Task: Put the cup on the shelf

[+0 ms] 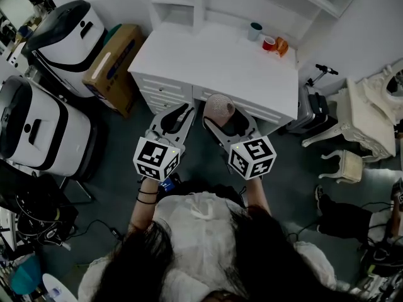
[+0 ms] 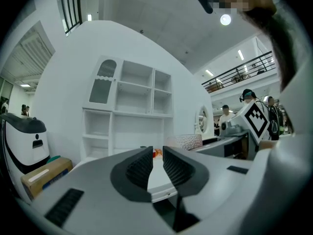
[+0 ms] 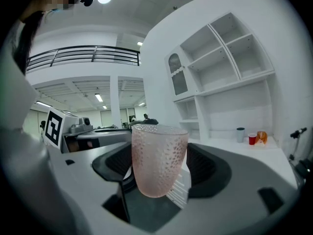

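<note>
Left gripper: jaws almost together, nothing between. Right gripper: clamped on the pink dimpled cup, upright, held in air just before the white desk. At the desk's back: teal cup, red cup. Shelf unit behind.

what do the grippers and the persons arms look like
Both the left gripper and right gripper have light grey bodies with dark ribbed pads inside the jaws. Each carries a white cube printed with black square markers. The person wears a white top, forearms uncovered, and thin dark bands round the left wrist.
</note>
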Tool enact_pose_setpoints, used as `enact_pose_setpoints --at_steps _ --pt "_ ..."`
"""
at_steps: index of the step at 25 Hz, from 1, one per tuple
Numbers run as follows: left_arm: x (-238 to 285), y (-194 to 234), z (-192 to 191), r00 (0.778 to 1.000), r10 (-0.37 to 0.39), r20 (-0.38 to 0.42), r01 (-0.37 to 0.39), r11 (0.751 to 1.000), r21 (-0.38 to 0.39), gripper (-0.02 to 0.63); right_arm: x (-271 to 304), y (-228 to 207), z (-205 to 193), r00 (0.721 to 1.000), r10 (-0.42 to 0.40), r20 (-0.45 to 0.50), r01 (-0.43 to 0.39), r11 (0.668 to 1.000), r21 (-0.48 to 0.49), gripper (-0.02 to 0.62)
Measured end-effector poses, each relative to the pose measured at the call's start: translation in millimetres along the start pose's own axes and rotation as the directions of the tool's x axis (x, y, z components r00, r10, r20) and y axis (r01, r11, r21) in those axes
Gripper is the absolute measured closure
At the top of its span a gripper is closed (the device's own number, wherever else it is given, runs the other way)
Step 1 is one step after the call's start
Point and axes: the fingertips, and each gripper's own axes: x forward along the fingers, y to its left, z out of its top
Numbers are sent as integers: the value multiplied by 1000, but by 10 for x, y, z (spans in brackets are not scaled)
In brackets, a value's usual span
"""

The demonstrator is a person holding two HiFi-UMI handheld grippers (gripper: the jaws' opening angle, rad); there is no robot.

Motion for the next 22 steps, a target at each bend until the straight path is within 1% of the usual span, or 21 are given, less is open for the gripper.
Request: enact_pose_setpoints --at_steps 3,10,13,17,22 --pt "-28 95 -24 1000 -6 2 6 1000 -3 535 58 22 -32 1000 -16 -12 16 1000 -5 252" --pt "-26 282 -71 1000 0 17 1 999 -37 535 218 17 -33 999 -30 -36 30 999 -20 252" --pt "-8 372 -104 1000 5 14 -4 999 -54 535 332 3 -36 998 -25 -50 24 999 -25 252" --pt "66 513 -136 1000 19 12 -19 998 -56 535 528 -52 -39 998 -8 -63 6 999 -34 252" --pt "244 748 -149 999 42 11 -42 998 -53 535 824 -235 0 998 7 -63 -10 999 -36 252"
